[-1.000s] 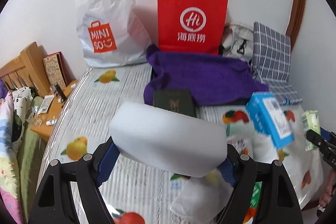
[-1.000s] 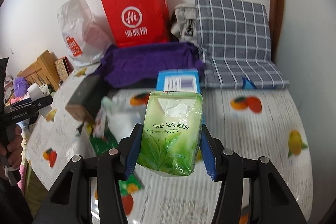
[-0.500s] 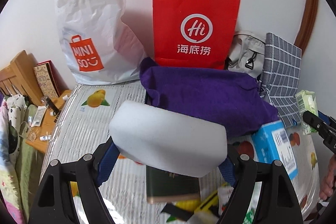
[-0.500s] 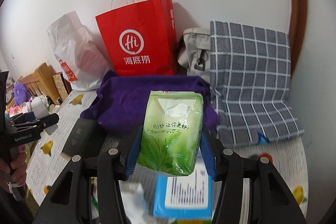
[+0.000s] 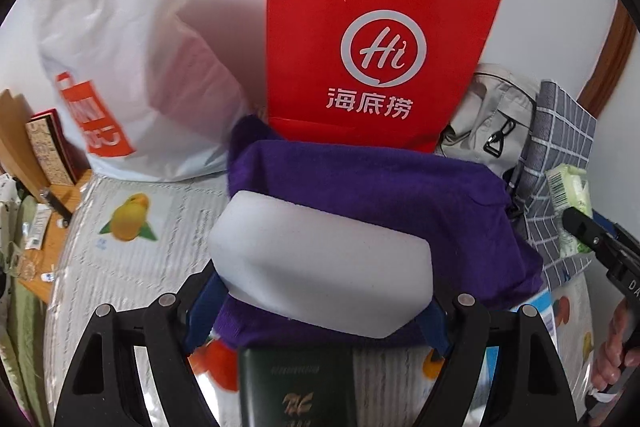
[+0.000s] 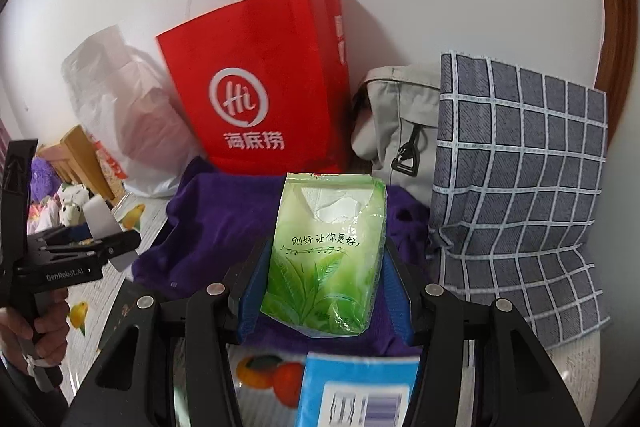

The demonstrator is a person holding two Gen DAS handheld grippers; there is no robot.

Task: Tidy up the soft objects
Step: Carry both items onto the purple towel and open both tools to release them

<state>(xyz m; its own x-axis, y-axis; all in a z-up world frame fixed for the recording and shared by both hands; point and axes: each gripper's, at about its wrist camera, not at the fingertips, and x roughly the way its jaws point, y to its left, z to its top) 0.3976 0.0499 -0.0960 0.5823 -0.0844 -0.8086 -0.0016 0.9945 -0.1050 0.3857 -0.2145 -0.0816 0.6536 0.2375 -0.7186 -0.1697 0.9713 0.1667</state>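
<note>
Soft objects held in the grippers are counted as two: one white rectangular foam sponge (image 5: 320,263) and one green plastic pack of tissues (image 6: 326,259). One purple folded towel (image 5: 380,195) is seen on the fruit-printed table cover (image 5: 132,239), with one red paper bag (image 5: 372,59), one white plastic bag (image 5: 120,67), one grey canvas bag (image 6: 400,115) and one grey checked cushion (image 6: 516,179) behind it. One blue carton (image 6: 360,383) and one dark green booklet (image 5: 300,387) are also counted.

The sponge is clamped by the left gripper (image 5: 320,311), its long axis running left to right across the fingers. The pack is squeezed by the right gripper (image 6: 324,291) and stands upright, its torn opening pointing up.

Compared with one second ago, both grippers are brought nearer to the towel and the red bag, and both objects are now seen in front of the towel.
</note>
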